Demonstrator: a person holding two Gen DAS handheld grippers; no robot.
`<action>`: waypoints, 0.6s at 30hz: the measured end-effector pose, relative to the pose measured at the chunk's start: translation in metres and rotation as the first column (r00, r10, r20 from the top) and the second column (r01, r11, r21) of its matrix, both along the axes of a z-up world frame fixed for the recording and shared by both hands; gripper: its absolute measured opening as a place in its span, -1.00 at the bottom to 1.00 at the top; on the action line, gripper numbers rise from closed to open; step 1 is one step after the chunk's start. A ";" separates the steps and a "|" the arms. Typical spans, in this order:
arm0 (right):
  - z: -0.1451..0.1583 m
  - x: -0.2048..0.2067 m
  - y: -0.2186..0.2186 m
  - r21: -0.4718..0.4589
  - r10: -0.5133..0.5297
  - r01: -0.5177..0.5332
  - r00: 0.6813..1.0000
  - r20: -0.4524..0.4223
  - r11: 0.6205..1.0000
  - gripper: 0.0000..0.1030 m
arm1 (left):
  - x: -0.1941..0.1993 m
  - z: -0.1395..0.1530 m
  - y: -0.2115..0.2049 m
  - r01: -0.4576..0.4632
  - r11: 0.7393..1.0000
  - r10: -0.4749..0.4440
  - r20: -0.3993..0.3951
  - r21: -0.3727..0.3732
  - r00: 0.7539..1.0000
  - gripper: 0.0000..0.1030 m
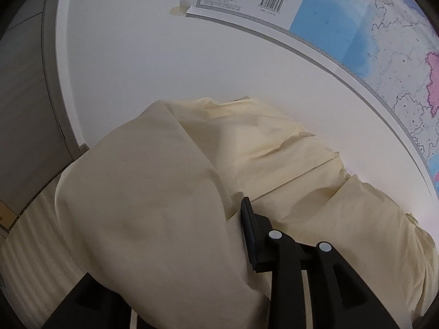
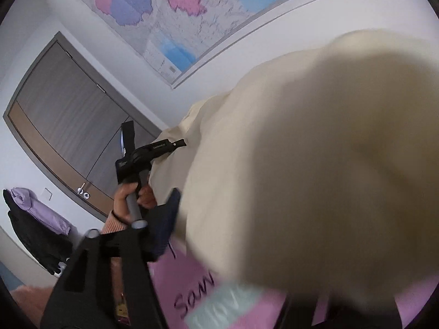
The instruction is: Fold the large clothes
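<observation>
Left tongs (image 1: 208, 235) first: cream garment (image 1: 153, 192) is draped over one finger, the other black finger (image 1: 248, 235) stands clear beside the fold, and whether cloth is pinched cannot be told. The garment is heaped before a white wall and map (image 1: 370, 41). Right tongs (image 2: 219, 246): jaws are seen well parted, one finger (image 2: 167, 224) against blurred cream cloth, grip cannot be told.

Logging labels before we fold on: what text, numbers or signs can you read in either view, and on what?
"Sam", dark handwriting on the pink surface; it may run on under the cream garment.
Barcode and legend box on the wall map: print too small to read.
Marking on the left gripper: too small to read.
Map labels: blurred.
</observation>
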State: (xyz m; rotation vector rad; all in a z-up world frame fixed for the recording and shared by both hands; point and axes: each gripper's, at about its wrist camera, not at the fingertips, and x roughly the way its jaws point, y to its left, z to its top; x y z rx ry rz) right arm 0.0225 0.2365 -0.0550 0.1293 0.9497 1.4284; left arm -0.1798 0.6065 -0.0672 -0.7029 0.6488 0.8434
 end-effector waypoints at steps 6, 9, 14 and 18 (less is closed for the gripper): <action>0.004 0.024 -0.076 -0.015 -0.153 0.153 0.988 0.014 0.988 0.09 | 0.002 0.001 0.000 -0.014 1.000 0.015 -0.045 0.023 0.999 -0.33; 0.002 0.037 -0.088 -0.025 -0.202 0.203 0.979 0.021 0.979 -0.08 | 0.004 0.009 -0.008 -0.020 0.998 0.025 -0.081 0.063 0.996 -0.21; 0.003 0.031 -0.074 -0.054 -0.121 0.126 0.988 0.093 0.991 -0.76 | -0.002 0.029 -0.039 -0.026 0.992 0.042 -0.124 0.126 0.991 -0.01; -0.019 0.022 -0.062 -0.230 -0.035 0.062 0.992 0.122 0.971 -0.87 | -0.031 0.053 -0.065 -0.064 0.984 0.075 -0.061 0.167 0.995 0.13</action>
